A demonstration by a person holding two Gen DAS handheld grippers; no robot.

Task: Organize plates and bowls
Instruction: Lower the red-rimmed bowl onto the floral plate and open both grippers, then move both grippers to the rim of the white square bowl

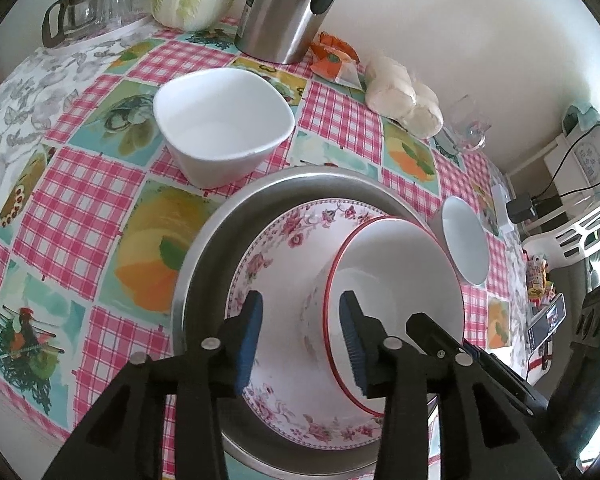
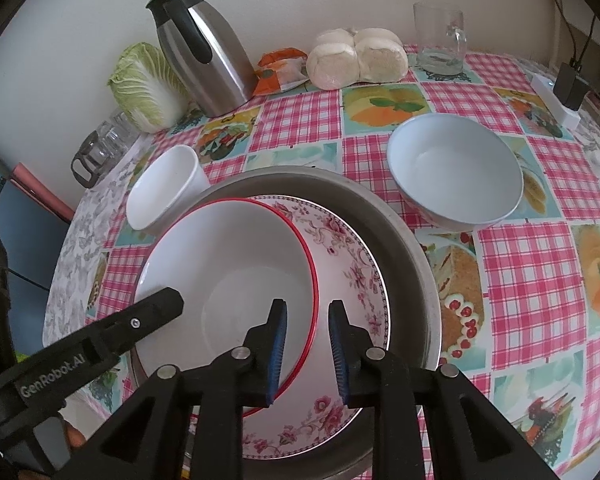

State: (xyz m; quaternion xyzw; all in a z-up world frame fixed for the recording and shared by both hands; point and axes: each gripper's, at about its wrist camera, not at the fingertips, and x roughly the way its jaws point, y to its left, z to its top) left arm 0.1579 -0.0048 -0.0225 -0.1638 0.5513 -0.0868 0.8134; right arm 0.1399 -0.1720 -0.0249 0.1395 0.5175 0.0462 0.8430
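A red-rimmed bowl [image 2: 228, 280] sits tilted inside a floral plate [image 2: 352, 272], which lies in a metal basin [image 2: 412, 248] near the front edge of the checked table [image 2: 540, 248]. The right gripper [image 2: 306, 344] straddles the bowl's rim with a narrow gap; I cannot tell if it grips. The left gripper [image 1: 300, 336] spans the bowl's wall, jaws apart. A white square bowl [image 1: 224, 124] and a pale blue bowl [image 2: 456, 172] stand beside the basin.

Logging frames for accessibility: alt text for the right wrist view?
The right gripper straddles the rim of a red-rimmed bowl tilted on a floral plate inside a metal basin; the left gripper reaches into the bowl, on a checked tablecloth.
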